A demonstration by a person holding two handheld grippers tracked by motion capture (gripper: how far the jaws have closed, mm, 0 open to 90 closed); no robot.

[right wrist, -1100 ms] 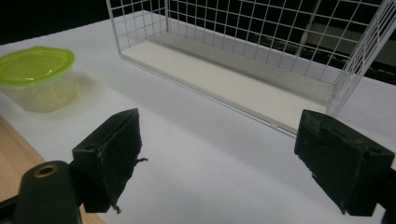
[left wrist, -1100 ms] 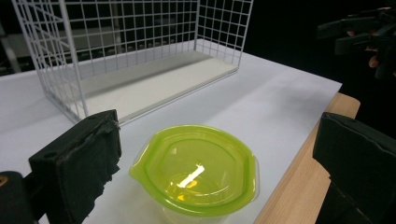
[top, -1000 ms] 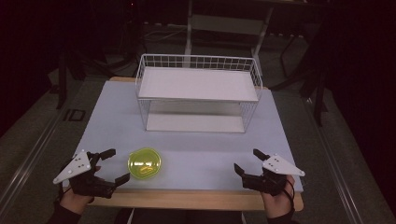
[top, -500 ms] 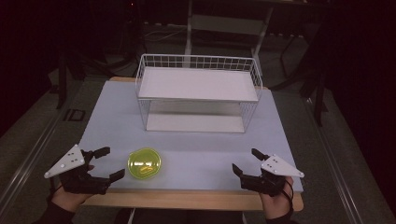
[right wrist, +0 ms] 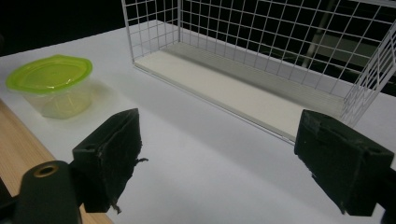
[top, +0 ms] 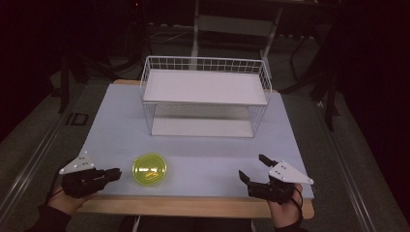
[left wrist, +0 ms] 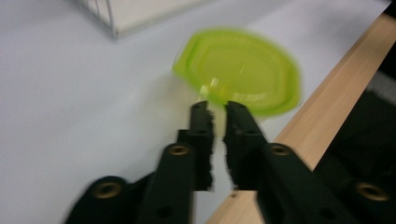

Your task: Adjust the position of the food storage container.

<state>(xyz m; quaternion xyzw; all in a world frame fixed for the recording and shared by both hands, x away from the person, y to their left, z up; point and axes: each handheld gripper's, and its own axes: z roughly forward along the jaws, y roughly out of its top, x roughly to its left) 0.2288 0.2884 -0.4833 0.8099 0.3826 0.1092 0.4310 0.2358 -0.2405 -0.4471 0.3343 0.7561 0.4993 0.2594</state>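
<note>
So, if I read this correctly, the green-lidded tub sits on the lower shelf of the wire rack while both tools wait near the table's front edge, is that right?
Not quite: the tub sits on the table in front of the rack, not on its lower shelf, as the high view shows. The left tool and right tool do wait near the front edge.

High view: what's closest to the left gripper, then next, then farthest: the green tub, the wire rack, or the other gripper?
From the left gripper:
1. Green tub, just beside it near the front edge.
2. Right gripper, across the table at the front right. The wire rack, at the table's back middle, looks about as far, so I won't rank those two.
</note>
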